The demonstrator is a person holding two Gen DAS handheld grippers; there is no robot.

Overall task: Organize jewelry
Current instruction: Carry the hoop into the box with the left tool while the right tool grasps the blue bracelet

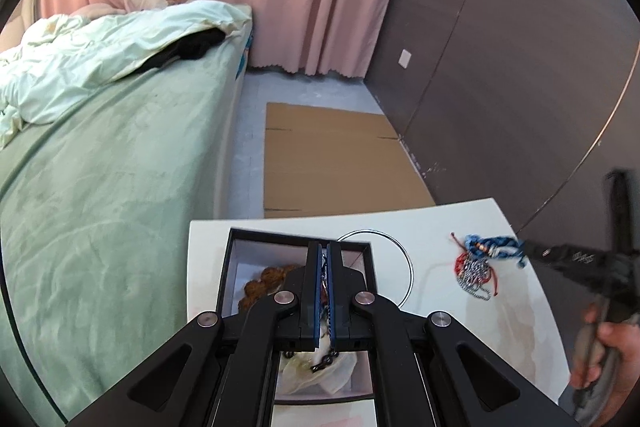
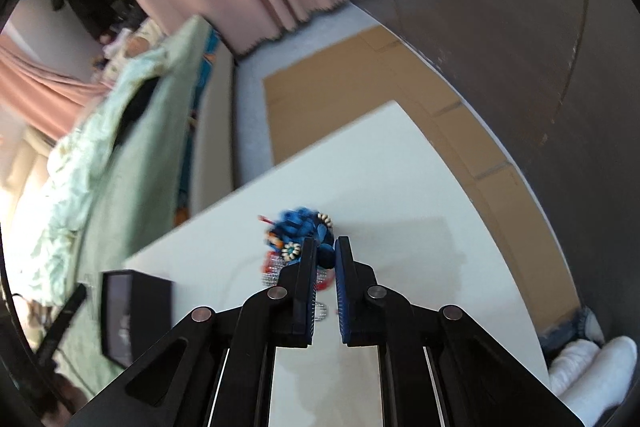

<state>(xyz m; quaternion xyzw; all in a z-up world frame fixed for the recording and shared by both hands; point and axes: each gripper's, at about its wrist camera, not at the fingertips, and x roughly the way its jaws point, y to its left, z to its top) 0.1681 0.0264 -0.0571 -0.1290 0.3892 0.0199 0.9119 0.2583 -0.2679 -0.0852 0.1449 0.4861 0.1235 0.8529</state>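
Your right gripper (image 2: 324, 255) is clamped on the blue braided cord bracelet with small bead rosettes (image 2: 306, 229), the pads pinching a dark blue lump of braid at the tips; most of the bracelet bunches beyond the jaws, toward 12 o'clock in the right wrist view. Judge it light, soft and floppy: expect it to sag and swing from the pinch, not hold shape. The pile under it is tangled: a silver ball chain (image 1: 474, 277) and a red thread cord (image 1: 462, 261) lie touching the blue braid on the white tabletop (image 1: 440, 327), at 3 o'clock from the box in the left wrist view, so you may drag them along when you lift. Take the braid at its thick knot, not at the beads, which look small and slippery. Your left gripper (image 1: 324, 255) is shut over the black open-top jewelry box with pale lining (image 1: 228, 267); a thin dark chain (image 1: 322, 363) hangs below its pads, apparently pinched. Inside the box, at 9 o'clock from the jaws, sits a brown beaded bracelet (image 1: 260, 283). A thin black wire hoop (image 1: 404, 259) rests just beside the box at 2 o'clock; treat it as stiff but easily bent.
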